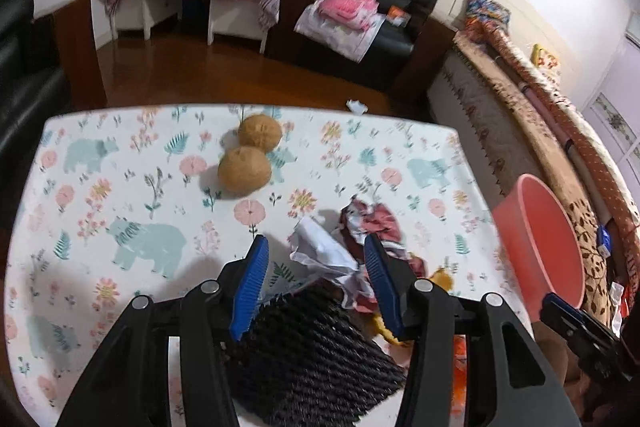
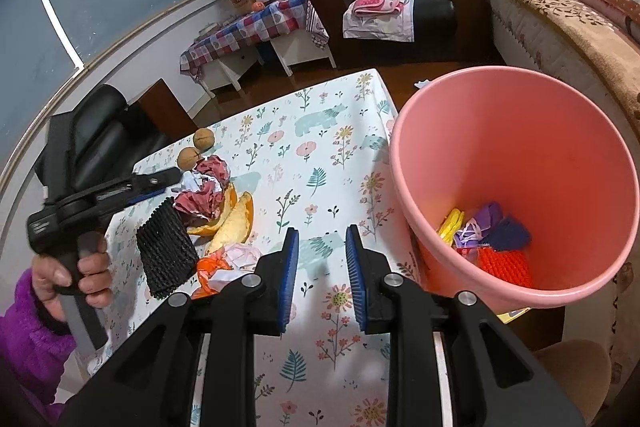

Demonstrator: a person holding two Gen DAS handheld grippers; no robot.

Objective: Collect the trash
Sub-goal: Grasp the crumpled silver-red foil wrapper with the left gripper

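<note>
I am lowering the left gripper (image 1: pixel 316 255), jaws apart and holding nothing, around the crumpled white paper (image 1: pixel 320 251) just beyond the black foam net (image 1: pixel 312 343). I am aiming to pinch paper only. The right gripper (image 2: pixel 322 251) is hanging empty, jaws parted, beside the pink bucket (image 2: pixel 520 99).

Left wrist view. The left gripper (image 1: pixel 316 247), jaws apart, hangs over a table (image 1: pixel 120 195) with a floral, bear-printed cover. Crumpled white paper (image 1: pixel 320 251) lies between the blue fingertips (image 1: pixel 258 255), seemingly untouched. A dark red crumpled wrapper (image 1: pixel 374 223) sits at one o'clock from it; a black foam net sleeve (image 1: pixel 308 347) lies at six o'clock. Two walnuts (image 1: pixel 252 155), touching, rest at eleven o'clock. A pink bucket (image 1: pixel 540 235) stands at three o'clock, off the table's edge.
</note>
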